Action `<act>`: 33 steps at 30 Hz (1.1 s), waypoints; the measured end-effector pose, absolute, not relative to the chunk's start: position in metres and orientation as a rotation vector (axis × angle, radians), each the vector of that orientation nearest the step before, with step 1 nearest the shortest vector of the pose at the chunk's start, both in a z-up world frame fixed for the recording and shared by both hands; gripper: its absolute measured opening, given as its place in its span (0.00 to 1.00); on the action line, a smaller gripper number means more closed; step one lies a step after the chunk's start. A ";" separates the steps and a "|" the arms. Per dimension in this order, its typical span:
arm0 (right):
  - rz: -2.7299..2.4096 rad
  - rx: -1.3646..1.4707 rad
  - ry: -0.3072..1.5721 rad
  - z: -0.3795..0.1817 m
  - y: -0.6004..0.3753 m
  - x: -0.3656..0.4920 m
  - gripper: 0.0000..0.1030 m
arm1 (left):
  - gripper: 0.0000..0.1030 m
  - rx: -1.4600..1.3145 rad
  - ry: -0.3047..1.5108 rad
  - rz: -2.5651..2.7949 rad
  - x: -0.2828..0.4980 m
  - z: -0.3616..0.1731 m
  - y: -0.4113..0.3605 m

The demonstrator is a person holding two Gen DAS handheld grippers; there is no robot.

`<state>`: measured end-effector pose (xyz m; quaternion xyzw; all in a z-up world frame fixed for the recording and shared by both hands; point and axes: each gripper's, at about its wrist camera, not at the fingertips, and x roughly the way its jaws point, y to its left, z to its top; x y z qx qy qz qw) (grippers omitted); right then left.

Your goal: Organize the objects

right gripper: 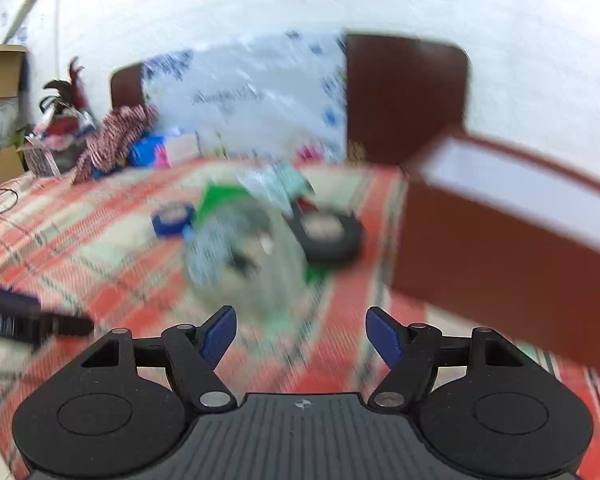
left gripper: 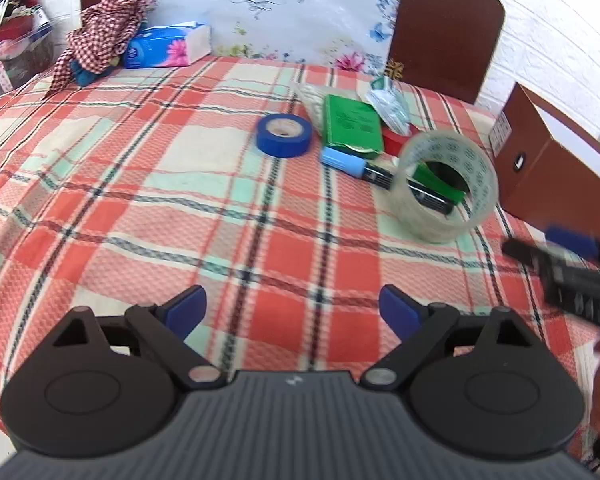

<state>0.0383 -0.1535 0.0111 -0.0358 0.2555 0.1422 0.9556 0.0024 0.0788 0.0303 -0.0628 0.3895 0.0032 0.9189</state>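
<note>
On the plaid-covered bench (left gripper: 140,200), the clear tape roll (left gripper: 446,184) sits tipped, its open core facing up and toward the left wrist camera, near the brown box (left gripper: 540,172). A blue-capped marker (left gripper: 356,166) lies flat with its long axis running from upper left to lower right, its dark end passing behind the clear roll. A blue tape roll (left gripper: 284,135) lies flat just left of a green box (left gripper: 352,124).

The left gripper (left gripper: 293,312) has its fingers spread wide above bare cloth, holding and touching nothing. The right gripper (right gripper: 301,338) also has its fingers apart and empty, pointed at the blurred clear roll ahead.
</note>
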 end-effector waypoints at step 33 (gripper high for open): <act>0.411 -0.127 0.616 -0.006 -0.177 0.009 0.87 | 0.45 -0.066 0.935 -0.410 0.053 0.037 -0.023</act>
